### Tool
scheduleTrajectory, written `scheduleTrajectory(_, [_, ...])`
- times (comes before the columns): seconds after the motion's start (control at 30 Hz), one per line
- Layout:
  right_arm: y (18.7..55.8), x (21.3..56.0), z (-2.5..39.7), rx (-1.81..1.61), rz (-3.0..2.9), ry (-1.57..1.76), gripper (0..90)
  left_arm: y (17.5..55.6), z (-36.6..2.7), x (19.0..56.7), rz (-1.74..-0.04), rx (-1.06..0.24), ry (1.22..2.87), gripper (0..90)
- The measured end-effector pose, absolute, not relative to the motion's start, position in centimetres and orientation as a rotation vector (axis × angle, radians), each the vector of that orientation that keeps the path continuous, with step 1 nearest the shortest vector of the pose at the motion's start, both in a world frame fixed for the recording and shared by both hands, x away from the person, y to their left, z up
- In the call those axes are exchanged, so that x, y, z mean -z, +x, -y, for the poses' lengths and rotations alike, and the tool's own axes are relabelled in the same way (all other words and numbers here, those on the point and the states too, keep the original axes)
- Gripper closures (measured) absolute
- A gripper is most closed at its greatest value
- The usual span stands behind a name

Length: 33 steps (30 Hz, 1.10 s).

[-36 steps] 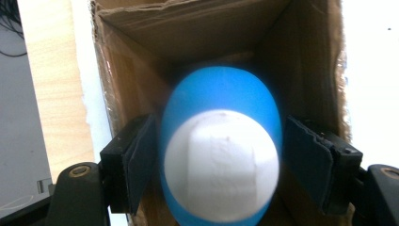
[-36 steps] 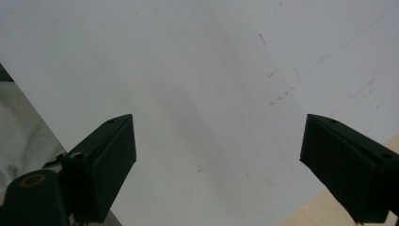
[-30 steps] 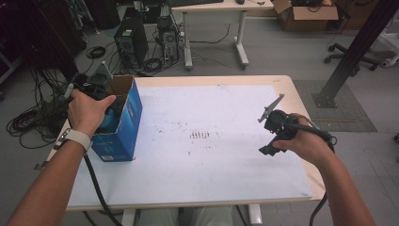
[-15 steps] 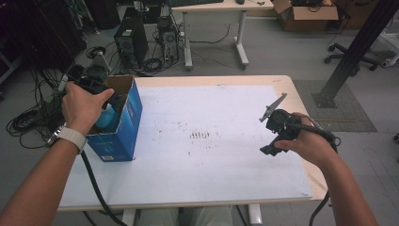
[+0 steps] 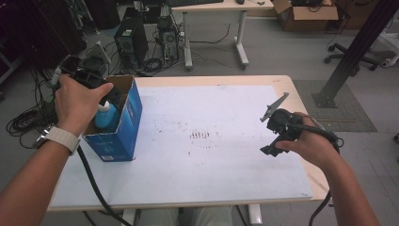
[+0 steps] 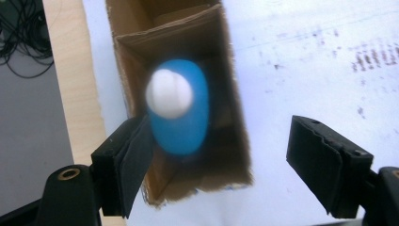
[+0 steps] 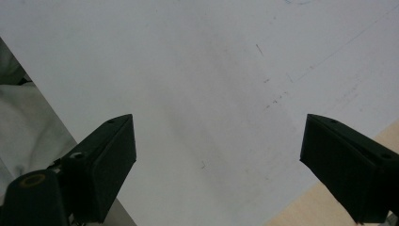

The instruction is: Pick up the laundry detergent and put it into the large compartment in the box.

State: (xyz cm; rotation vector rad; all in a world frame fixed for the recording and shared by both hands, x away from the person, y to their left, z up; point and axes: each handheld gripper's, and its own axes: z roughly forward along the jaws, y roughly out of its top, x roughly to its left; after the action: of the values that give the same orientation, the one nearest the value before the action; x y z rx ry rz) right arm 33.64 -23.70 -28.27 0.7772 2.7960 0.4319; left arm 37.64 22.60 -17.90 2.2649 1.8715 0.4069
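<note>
Open-topped blue box [image 5: 117, 125] upright at tabletop [image 5: 211, 188] left edge. Inside, blue bottle [image 6: 181, 110] with white cap, upright, blurred in left gripper view. Left claw [image 6: 219, 165] poised above box mouth, pointing down, jaws wide apart, gripping nothing. Right claw [image 7: 219, 169] held over bare tabletop at right side, jaws wide apart, empty.
</note>
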Motion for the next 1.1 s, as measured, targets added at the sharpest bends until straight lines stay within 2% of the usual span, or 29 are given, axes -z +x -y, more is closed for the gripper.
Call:
scheduleTrajectory(0.4, [33.3, 28.0, 23.5, -0.434, -2.790, 0.777, 10.9, 36.0, -20.1, 15.4, -1.791, -0.416, 2.307, 23.4])
scheduleTrajectory(1.1, [32.7, 27.4, 23.8, -0.434, -2.774, 0.782, 10.8, 33.3, -15.6, 13.5, -1.609, -0.426, 2.402, 16.2])
